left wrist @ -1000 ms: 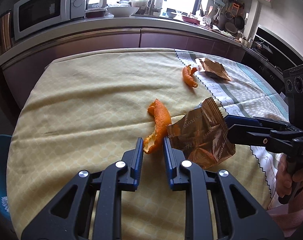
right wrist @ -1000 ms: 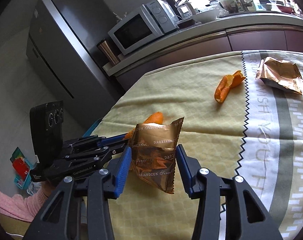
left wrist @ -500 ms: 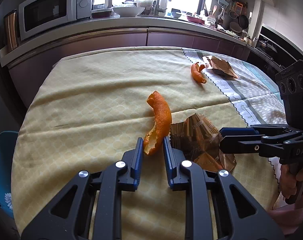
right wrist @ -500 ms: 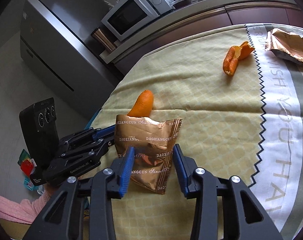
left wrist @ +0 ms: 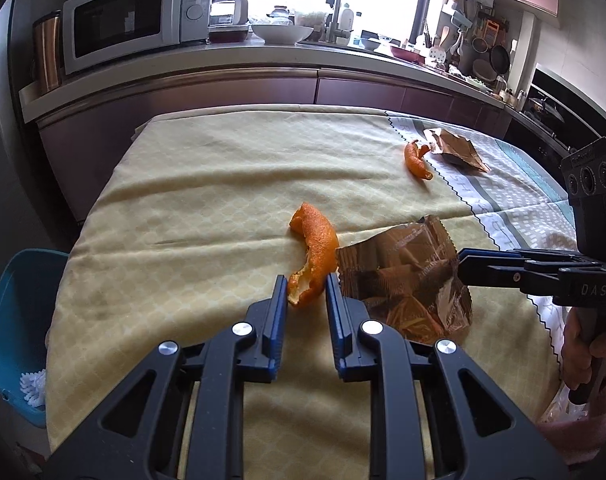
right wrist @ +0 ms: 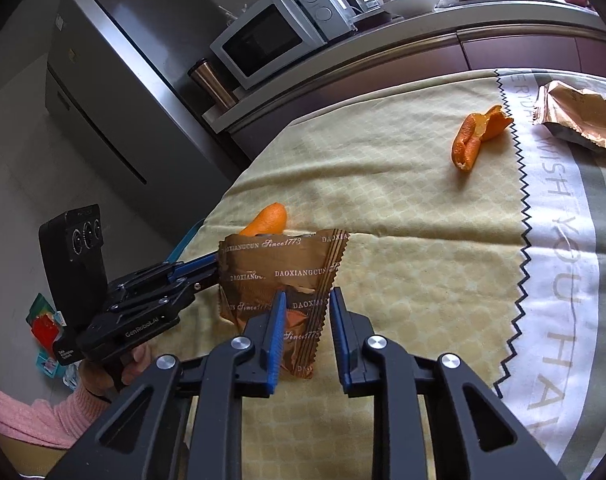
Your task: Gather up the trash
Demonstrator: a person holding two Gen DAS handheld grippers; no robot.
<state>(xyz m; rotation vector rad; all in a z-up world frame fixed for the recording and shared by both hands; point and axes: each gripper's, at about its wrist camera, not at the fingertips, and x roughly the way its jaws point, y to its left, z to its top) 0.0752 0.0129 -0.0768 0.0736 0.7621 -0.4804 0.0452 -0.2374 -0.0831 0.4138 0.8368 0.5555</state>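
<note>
My left gripper point(left wrist: 306, 285) is shut on the lower end of a curved orange peel point(left wrist: 315, 250), held over the yellow tablecloth. My right gripper point(right wrist: 305, 304) is shut on a brown foil snack wrapper point(right wrist: 281, 276), which stands upright between its fingers; the wrapper also shows in the left wrist view point(left wrist: 407, 280). The left gripper point(right wrist: 207, 270) sits just left of the wrapper in the right wrist view, with the peel point(right wrist: 265, 220) behind it. A second orange peel point(left wrist: 417, 160) and a second foil wrapper point(left wrist: 455, 148) lie farther back on the table.
A teal bin point(left wrist: 11, 320) stands on the floor at the table's left edge. The tablecloth point(left wrist: 203, 200) covers the table. A kitchen counter with a microwave point(left wrist: 131, 20) runs behind it, and a fridge point(right wrist: 115, 92) stands at the far left.
The right gripper has closed down on the wrapper, which tilted upright and lower. Both grippers have drawn back a little toward the near edge with their items.
</note>
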